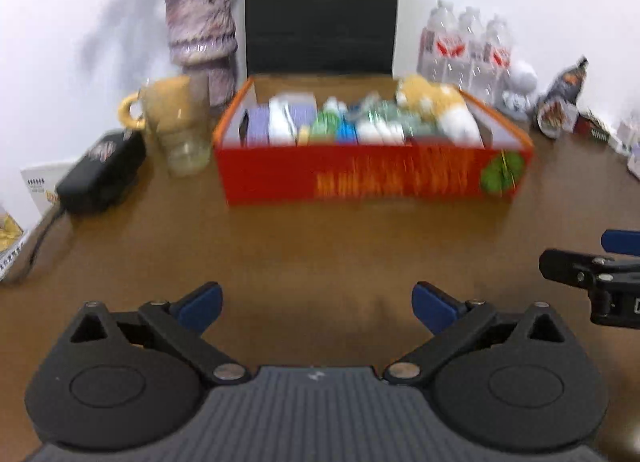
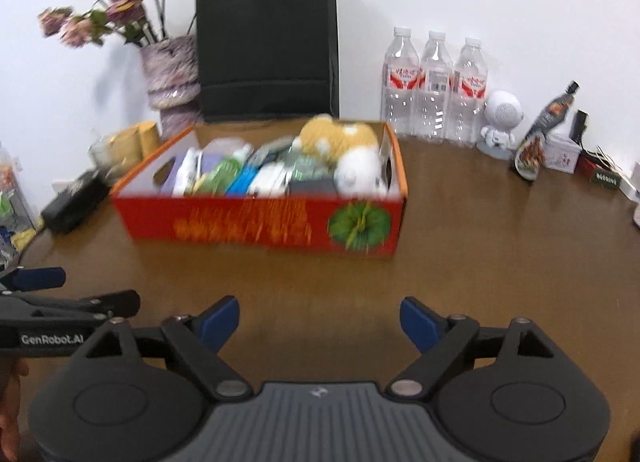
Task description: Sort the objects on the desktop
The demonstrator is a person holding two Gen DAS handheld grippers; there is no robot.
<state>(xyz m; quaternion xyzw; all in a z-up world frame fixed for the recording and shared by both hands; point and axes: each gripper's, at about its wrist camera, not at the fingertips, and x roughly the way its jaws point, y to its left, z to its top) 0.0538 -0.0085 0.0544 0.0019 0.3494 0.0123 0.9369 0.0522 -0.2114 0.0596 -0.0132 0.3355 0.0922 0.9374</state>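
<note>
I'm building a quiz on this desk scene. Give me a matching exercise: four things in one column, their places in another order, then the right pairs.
Things:
1. plush toy
2. water bottles
3. black paper bag
4. yellow mug

Places:
A. behind the red box
B. left of the box
C. inside the box, right end
D. against the wall, right of the box

Pairs: 1-C, 2-D, 3-A, 4-B

Surface (image 2: 480, 262): brown wood tone.
Box (image 2: 256, 222), 12 o'clock: red front, orange lettering-like marks (blurred), green round motif at its 3 o'clock end, orange rim.
Plush toy (image 2: 340, 138) inside: tan-yellow and white.
Bag (image 2: 266, 50) behind: plain black.
Vase (image 2: 170, 70), 10 o'clock: mottled purple-white; flowers (image 2: 116, 2) dusty pink.
Bottles (image 2: 434, 82), 1 o'clock: clear, red-white labels.
Mug (image 1: 164, 106): yellow.
Left tongs (image 1: 316, 306), right tongs (image 2: 320, 322): black, blue pads.
</note>
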